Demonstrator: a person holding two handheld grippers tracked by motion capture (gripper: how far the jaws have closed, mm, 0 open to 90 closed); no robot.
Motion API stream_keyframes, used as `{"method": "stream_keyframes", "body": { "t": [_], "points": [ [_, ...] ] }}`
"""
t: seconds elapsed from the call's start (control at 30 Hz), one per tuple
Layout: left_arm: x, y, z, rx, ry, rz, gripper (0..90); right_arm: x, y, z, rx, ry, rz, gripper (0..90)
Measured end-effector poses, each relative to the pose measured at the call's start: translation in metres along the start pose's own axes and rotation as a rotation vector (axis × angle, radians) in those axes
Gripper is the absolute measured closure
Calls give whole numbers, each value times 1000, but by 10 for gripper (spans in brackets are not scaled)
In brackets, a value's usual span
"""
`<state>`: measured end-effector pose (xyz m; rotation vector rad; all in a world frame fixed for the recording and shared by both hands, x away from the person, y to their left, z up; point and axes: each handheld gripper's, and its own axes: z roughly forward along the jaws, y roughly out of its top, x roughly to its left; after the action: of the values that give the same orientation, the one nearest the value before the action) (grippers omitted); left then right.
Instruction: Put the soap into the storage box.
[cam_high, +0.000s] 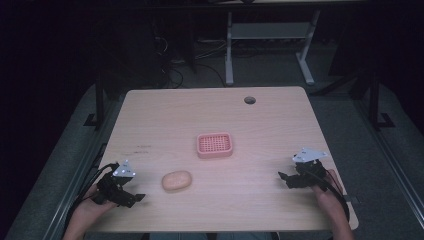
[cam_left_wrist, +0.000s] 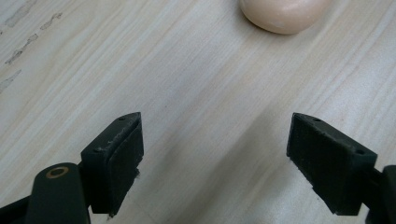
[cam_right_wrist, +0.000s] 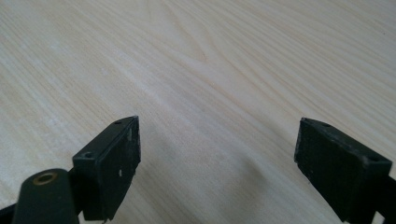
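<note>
A: High view first. Wooden table (cam_high: 280, 125) lit against a dark room. Pink slotted soap dish (cam_high: 215, 145) near the middle, peach bar of soap (cam_high: 177, 180) lying flat at about seven o'clock from it, apart from it. Left gripper (cam_high: 134, 198) at nine o'clock of the soap, nose aimed its way, near but not touching. Right gripper (cam_high: 285, 179) well off at three o'clock, near the table's right edge.

B: Reason for that layout?

A: Probably a start pose: soap nearest the left tool, so likely a left pick, with the dish within easy reach beyond. Right one parked clear, perhaps to steady the dish later. Jaw gaps too small to judge from up here. Grey plates on top catching the light; hands and forearms cut off by the bottom edge; background legs and cables barely readable.

B: Left gripper view?

A: Black jaws wide apart, nothing between them but bare wood grain. Soap (cam_left_wrist: 285, 16) at twelve to one o'clock, ahead of the gap and slightly right, cropped by the top edge, so full shape unseen. Faint dark scuffs (cam_left_wrist: 28, 32) on the wood at ten o'clock, unclear whether marks or writing.

B: Right gripper view?

A: Jaws likewise spread, empty, over plain tabletop. Right jaw clipped at the frame's corner.
</note>
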<state>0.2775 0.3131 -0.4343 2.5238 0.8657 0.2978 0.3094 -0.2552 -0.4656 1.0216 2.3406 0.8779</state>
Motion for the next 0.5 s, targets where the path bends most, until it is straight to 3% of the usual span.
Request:
{"method": "stream_keyframes", "body": {
  "t": [0.2,0.5],
  "points": [
    [-2,2,2,1,-3,1,189,-1,-1,-1,-8,-2,1,139],
    [-9,9,2,-2,-9,38,193,3,1,0,0,3,-4,139]
  ]
}}
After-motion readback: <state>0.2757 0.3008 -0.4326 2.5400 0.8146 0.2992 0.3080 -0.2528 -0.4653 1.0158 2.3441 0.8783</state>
